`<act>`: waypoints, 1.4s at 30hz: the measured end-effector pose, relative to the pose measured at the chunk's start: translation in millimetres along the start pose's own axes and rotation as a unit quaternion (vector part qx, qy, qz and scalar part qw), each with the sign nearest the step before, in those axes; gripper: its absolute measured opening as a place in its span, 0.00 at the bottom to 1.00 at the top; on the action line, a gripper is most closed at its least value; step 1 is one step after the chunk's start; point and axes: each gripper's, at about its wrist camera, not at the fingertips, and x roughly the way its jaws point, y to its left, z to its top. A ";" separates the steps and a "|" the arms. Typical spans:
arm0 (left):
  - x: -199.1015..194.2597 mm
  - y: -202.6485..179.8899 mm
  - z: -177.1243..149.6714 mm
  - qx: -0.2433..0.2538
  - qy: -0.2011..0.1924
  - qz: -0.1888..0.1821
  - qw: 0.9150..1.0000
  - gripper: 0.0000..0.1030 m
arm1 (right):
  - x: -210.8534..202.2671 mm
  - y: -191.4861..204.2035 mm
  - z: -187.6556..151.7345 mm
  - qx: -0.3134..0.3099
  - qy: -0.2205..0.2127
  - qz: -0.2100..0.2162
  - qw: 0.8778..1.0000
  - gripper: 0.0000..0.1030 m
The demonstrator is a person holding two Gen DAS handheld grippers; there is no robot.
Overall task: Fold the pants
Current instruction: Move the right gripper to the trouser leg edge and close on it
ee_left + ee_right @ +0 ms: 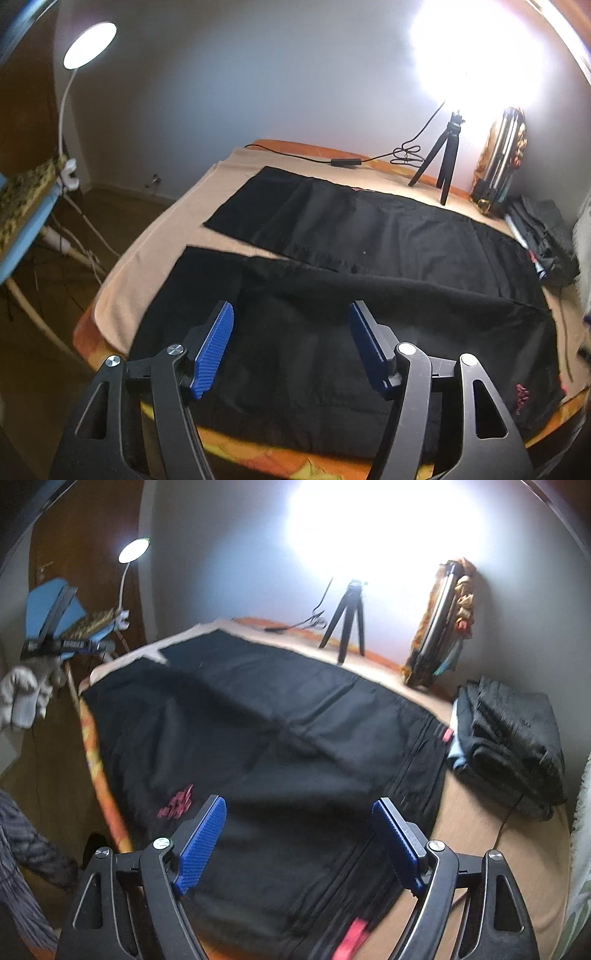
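Where they lie flat, pants [369, 229] run lengthwise — legs leftward.

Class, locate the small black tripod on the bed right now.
The tripod stands at the bed's far edge by the wall, upper right in the left wrist view, beyond the black pants, under the bright lamp's glare.

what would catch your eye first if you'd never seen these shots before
The glaring studio light on its small black tripod at the far edge of the bed washes out the wall behind it. Below it, black pants lie spread across the beige blanket, legs running left. In front, the left gripper and right gripper frame the cloth with blue pads apart, gripping nothing.
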 end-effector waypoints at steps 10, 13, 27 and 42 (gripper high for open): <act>47.1 0.4 43.3 0.018 0.023 0.008 1.000 0.61 | 56.2 -67.9 83.3 -0.009 0.010 -0.005 1.000 0.82; 59.7 -5.5 58.7 0.028 0.025 0.005 0.999 0.60 | 86.7 -87.6 108.4 -0.024 0.026 -0.004 0.999 0.82; 145.5 -52.8 126.0 0.061 0.069 -0.029 0.995 0.61 | 255.0 -175.6 162.1 0.002 0.112 0.052 0.992 0.82; 230.3 -36.0 153.2 -0.036 0.128 -0.038 0.990 0.65 | 310.9 -185.7 159.1 -0.002 0.136 0.130 0.982 0.82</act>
